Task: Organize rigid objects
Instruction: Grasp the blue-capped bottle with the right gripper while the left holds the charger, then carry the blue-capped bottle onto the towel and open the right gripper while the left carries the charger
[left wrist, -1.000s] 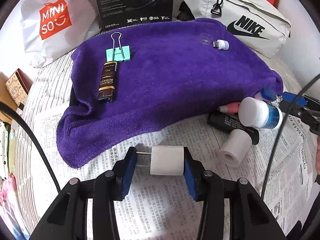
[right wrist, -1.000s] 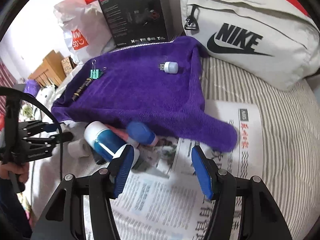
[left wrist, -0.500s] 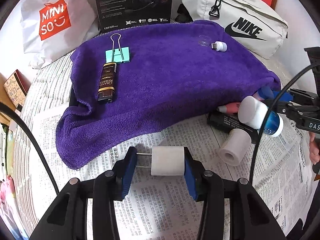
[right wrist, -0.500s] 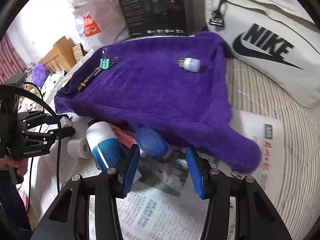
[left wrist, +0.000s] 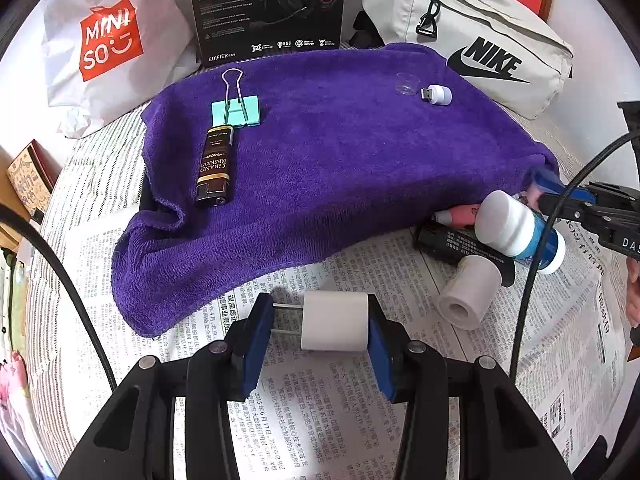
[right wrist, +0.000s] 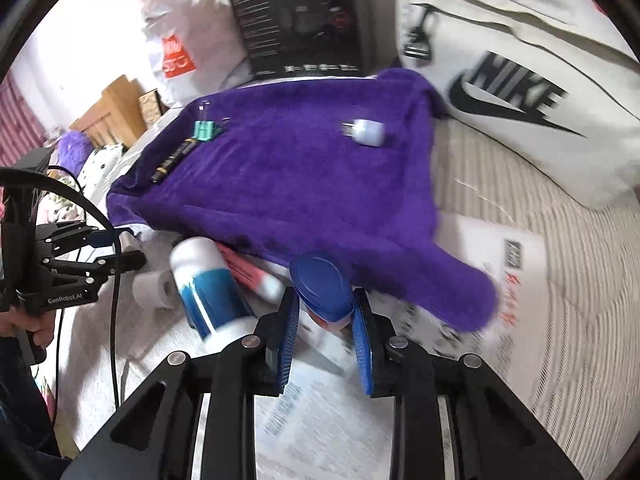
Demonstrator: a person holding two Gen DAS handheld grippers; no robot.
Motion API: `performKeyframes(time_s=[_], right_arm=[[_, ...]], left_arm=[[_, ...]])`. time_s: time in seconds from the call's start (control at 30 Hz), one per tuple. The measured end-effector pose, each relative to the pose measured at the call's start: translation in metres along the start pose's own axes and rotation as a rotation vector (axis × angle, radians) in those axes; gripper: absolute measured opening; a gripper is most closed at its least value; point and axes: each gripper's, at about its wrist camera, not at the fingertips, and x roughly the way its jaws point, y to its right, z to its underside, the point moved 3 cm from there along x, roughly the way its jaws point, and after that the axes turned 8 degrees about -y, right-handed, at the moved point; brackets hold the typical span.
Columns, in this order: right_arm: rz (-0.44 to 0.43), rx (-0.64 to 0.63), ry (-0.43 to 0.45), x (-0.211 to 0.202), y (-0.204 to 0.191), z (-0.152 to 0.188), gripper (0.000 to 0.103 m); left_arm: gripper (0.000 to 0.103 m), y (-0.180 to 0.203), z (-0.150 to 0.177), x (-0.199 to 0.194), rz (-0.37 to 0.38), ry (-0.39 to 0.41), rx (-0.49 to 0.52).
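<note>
Your purple towel [left wrist: 344, 168] takes most of the bed, draped over the striped sheet with newspaper [left wrist: 320, 432] spread at its near edge; beyond it at twelve o'clock stands the black headset box [left wrist: 268, 8], with the grey Nike bag [left wrist: 472, 36] at one o'clock and the white Miniso bag [left wrist: 108, 40] at eleven. At three o'clock of your left view lies the heap: a white-and-blue bottle [left wrist: 516, 232], a black tube [left wrist: 452, 240] under it, a pink tube [left wrist: 456, 216] and a white roll [left wrist: 468, 298] on the paper. On the towel rest a dark lighter [left wrist: 215, 170] touching a teal binder clip [left wrist: 236, 108] at ten o'clock, and a small white USB plug [left wrist: 438, 94] at one o'clock. Your left tongs [left wrist: 320, 330] grip the white charger [left wrist: 335, 322] by its ends, prongs against the left pad, above the newspaper. Your right tongs [right wrist: 324, 328] are closing on the blue-capped bottle [right wrist: 322, 288] at the towel's edge; the picture is blurred, yet the pads seem to touch its sides.
</note>
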Motion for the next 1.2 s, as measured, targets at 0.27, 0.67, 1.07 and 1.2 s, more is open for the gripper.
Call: performKeyframes(time_s=[0.27,0.67,1.07,1.2], right_arm=[[-0.006,0.010,-0.009,0.015,0.000,-0.001,0.027],[0.011,0.024,0.003,0.002,0.006,0.008,0.026],[-0.024,0.079,0.006,-0.007,0.010,0.016,0.026],[-0.027,0.071,0.022,-0.015,0.008,0.014,0.026]], left_arm=[[0.043,0.000,-0.001,-0.001,-0.003,-0.005,0.004],[0.041,-0.011,0.006,-0.006,0.051,0.031,-0.057],[0.041,-0.018,0.010,-0.020,0.073,0.040,-0.074],[0.041,-0.020,0.010,-0.028,0.064,0.050,-0.075]])
